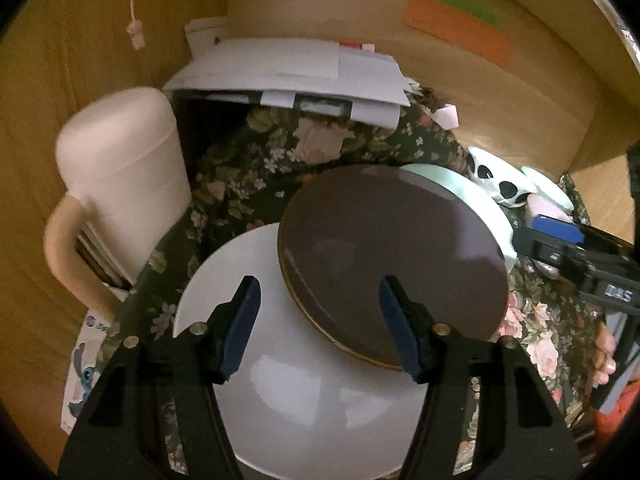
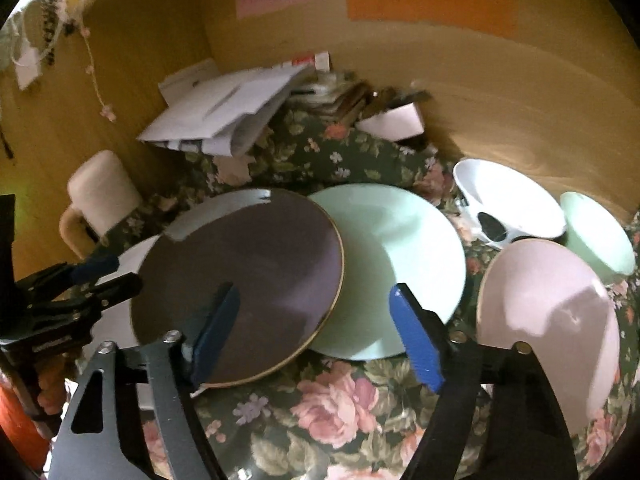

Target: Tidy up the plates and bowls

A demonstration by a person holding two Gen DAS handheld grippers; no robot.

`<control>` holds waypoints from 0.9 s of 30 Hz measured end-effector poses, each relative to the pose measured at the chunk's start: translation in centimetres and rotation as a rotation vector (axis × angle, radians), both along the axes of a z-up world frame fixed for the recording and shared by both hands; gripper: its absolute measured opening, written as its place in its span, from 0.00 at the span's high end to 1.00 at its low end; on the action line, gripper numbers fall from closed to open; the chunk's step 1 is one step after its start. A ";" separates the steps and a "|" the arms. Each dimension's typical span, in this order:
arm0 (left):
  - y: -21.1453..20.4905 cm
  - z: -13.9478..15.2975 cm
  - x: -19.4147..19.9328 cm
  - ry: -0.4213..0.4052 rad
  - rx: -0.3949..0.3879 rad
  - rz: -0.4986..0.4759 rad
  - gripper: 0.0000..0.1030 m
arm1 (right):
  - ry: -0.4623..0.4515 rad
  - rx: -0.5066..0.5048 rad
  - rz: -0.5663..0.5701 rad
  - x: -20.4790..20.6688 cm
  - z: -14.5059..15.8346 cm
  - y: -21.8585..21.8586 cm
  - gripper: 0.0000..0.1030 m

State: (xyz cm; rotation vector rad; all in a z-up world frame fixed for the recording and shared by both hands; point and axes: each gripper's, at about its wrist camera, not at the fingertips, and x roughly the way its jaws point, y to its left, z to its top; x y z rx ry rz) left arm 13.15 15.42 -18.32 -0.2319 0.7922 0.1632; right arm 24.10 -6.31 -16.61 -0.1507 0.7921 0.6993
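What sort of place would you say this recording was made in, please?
Probably a home desk or table nook, not a kitchen: a floral tablecloth, a heap of papers and sticky notes on wood panelling, with plates such as the brown plate.

Black gripper (image 1: 320, 324) frames, blue finger pads (image 2: 416, 336) — brass-coloured screws.

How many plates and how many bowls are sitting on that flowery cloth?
Plates: 3, white plate, dark plate, mint plate
Bowls: 3, black-spotted white bowl, mint bowl, pink bowl
Total: 6
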 end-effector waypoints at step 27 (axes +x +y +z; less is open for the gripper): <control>1.5 -2.8 2.1 0.096 -0.152 0.019 0.69 | 0.152 -0.004 0.076 5.3 -3.3 3.9 0.69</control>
